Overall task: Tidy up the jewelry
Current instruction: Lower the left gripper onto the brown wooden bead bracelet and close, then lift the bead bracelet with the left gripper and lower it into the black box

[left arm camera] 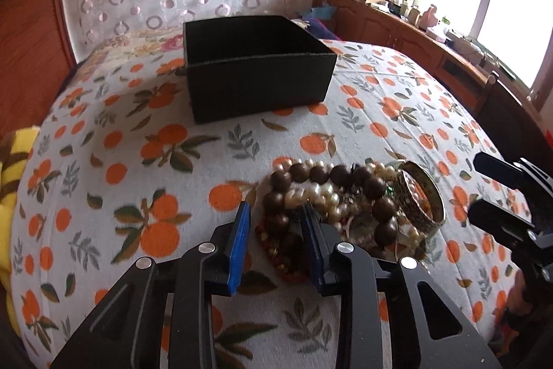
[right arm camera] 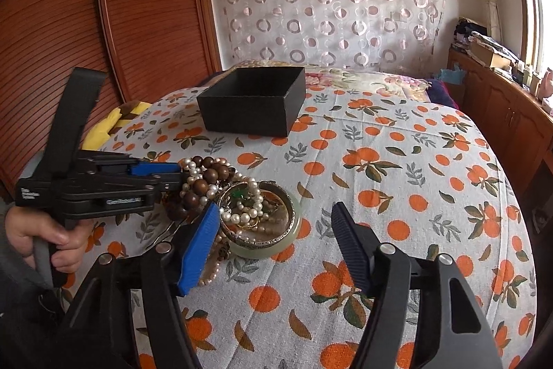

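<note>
Reaching into the jewelry pile (left arm camera: 349,206) on the orange-print bedspread (left arm camera: 138,161), the left gripper (left arm camera: 276,213) straddles the wooden bead bracelet (left arm camera: 287,189), jaws apart; the right gripper (right arm camera: 276,220) waits spread beside it, the black box (right arm camera: 255,99) standing well apart.

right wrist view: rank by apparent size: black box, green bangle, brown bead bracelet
1. black box, clearly largest, though farthest.
2. green bangle.
3. brown bead bracelet, partly hidden behind the left gripper and pearls, so its place against the bangle is unsure.
</note>
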Motion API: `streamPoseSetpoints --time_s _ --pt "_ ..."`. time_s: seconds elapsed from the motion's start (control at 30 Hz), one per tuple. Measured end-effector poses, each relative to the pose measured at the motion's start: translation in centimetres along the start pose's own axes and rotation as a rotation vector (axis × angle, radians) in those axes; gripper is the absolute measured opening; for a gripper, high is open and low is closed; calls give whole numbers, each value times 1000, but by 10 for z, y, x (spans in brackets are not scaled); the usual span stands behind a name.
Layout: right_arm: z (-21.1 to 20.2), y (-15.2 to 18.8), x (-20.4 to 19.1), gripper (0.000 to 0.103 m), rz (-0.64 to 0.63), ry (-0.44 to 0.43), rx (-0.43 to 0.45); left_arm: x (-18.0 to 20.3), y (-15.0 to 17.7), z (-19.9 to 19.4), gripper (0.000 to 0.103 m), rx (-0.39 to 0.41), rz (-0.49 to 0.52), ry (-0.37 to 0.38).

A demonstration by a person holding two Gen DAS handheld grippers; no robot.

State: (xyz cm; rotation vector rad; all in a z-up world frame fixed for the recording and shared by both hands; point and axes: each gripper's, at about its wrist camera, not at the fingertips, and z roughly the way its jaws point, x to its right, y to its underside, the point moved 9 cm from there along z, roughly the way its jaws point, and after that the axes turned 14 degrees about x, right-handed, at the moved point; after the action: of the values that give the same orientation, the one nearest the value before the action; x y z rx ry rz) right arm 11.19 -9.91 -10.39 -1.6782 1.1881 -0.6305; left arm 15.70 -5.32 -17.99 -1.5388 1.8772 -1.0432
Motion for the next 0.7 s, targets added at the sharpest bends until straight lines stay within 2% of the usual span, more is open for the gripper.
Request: streamPoseSetpoints --time_s 0.03,0.1,0.43,0.53,0.67,0.7 --pt "0 0 0 70 0 0 -1 0 -1 2 21 1 5 -2" --pt "0 0 0 70 0 0 -1 -1 -3 1 15 9 -2 -2" --pt "2 1 4 69 -9 -2 -10 -6 -27 -39 12 134 -33 13" --pt "6 -3 8 63 -23 -5 -21 -7 -34 -48 12 161 -43 21" --pt "22 -2 17 40 -38 -12 -68 -3 -43 -57 12 189 -37 29" --pt "27 -1 19 37 -37 -19 -89 -2 -45 -58 12 194 -35 29"
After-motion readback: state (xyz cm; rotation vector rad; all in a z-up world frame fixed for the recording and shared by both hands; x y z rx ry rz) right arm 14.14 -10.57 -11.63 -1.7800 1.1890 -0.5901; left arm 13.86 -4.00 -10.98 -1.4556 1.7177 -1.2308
